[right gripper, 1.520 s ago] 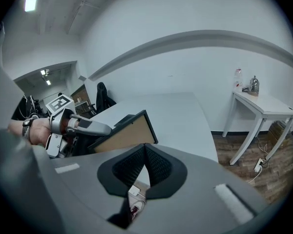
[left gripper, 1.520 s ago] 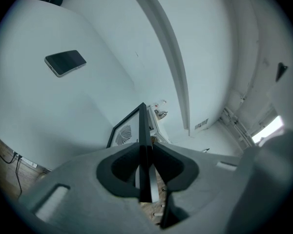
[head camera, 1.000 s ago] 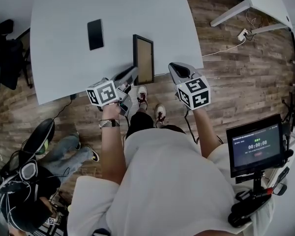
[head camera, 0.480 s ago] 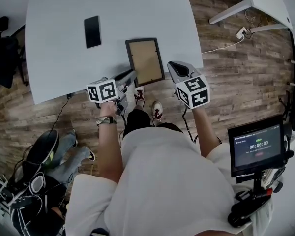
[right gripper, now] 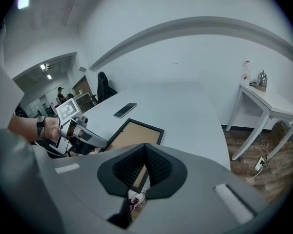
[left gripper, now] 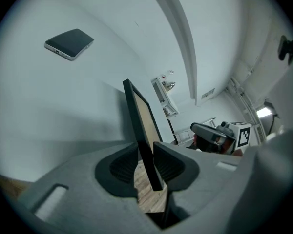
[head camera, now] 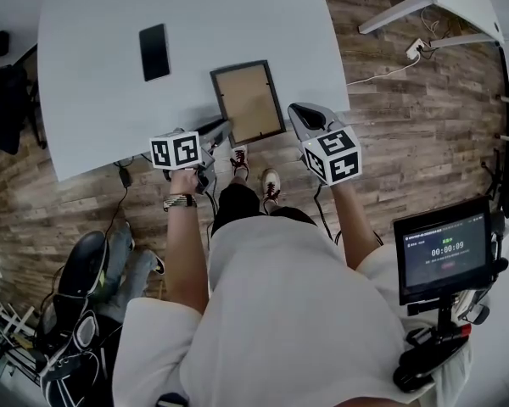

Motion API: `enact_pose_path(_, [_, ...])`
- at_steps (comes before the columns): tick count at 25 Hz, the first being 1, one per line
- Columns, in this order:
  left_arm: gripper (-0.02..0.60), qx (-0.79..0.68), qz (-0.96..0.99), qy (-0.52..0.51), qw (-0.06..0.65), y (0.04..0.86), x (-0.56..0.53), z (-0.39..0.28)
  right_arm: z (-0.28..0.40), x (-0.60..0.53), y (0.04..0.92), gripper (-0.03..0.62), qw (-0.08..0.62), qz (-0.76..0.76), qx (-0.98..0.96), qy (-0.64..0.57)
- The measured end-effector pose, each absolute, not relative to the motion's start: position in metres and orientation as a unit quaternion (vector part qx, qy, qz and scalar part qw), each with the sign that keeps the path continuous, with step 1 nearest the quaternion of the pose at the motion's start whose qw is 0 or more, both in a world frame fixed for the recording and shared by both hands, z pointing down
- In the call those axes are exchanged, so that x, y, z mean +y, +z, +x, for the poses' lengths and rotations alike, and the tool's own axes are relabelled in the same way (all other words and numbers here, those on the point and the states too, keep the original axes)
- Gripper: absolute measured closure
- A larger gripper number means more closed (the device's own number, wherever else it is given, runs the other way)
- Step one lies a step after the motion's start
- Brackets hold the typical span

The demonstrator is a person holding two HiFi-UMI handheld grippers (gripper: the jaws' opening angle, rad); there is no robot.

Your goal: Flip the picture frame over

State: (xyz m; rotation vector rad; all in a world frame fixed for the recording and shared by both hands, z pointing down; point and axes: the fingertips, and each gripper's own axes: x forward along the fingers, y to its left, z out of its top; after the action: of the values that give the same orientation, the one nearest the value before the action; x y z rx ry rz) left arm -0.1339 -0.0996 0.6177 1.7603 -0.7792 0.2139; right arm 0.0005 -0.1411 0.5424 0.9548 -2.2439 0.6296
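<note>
Picture frame (head camera: 248, 103): a second ago on edge, now lowered with its brown backing upward, flat or nearly so at the near edge of the surface (head camera: 93, 100), right of the phone (head camera: 153, 52). I judge the flip all but done, with only the release remaining. My left claw (head camera: 227, 126) clamps the frame's near left corner, its jaws parted only by the rim. My right claw (head camera: 295, 110), just right of the frame, is closed on nothing. Only the left gripper view shows the pads on the rim. Only the right gripper view shows the backing lying level.
</note>
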Motion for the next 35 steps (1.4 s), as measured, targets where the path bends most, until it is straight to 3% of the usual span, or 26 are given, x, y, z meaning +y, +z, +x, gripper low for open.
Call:
enact_pose_path(10, [0.476,-0.345,0.747,0.148,0.549,0.625,-0.093,-0.132,-0.007,-0.136,0.544,0.591,0.307,0.355,-0.848,0.246])
enact_pose_path(19, [0.472,-0.407,0.738,0.219,0.492,0.635,-0.1,-0.136,-0.008,-0.134,0.547,0.591,0.309,0.352,-0.848,0.249])
enact_pose_path(35, [0.472,-0.424,0.74,0.223,0.472,0.635,-0.114,-0.134,-0.007,-0.138,0.546,0.591,0.306,0.359,-0.847,0.245])
